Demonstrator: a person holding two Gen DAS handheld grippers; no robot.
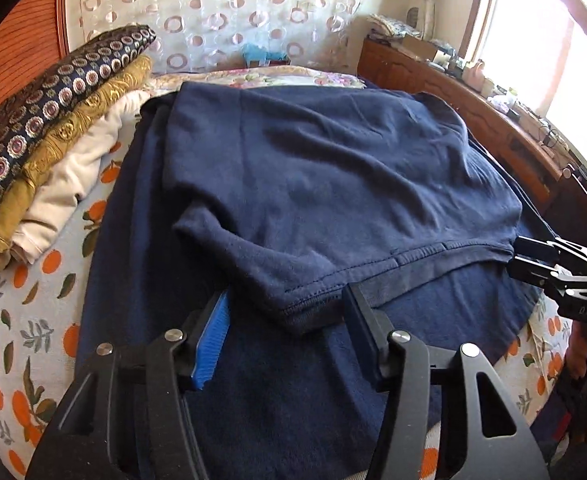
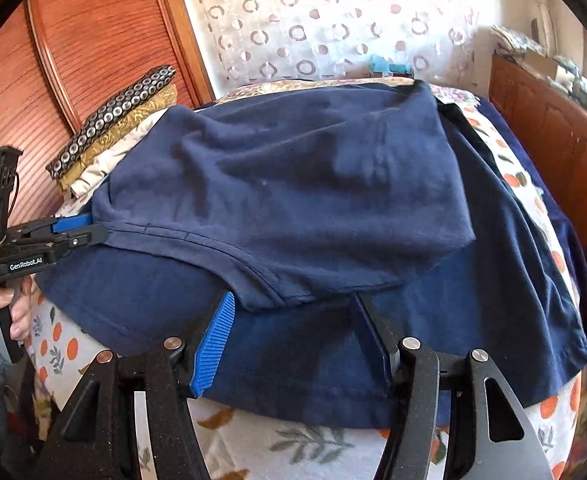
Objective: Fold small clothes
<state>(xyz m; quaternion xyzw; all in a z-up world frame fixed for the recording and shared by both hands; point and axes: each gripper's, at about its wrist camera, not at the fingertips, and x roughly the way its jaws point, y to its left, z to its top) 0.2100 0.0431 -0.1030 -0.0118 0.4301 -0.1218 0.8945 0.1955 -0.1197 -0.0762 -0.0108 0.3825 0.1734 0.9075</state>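
A navy blue T-shirt (image 1: 313,168) lies on the bed, its lower part folded back over itself; it also shows in the right wrist view (image 2: 293,184). The folded hem (image 1: 373,276) runs between the two grippers. My left gripper (image 1: 285,312) is open, its jaws either side of the hem's left corner. It shows from the side in the right wrist view (image 2: 93,228), its tips at that corner. My right gripper (image 2: 293,308) is open around the hem's right corner. In the left wrist view it (image 1: 521,256) sits at the hem's right end.
A stack of folded clothes (image 1: 53,132), patterned navy, gold and white, sits at the left on the orange-print bedsheet (image 1: 25,320). A wooden headboard (image 2: 93,40) stands behind. A cluttered wooden cabinet (image 1: 473,112) under a window is at the right.
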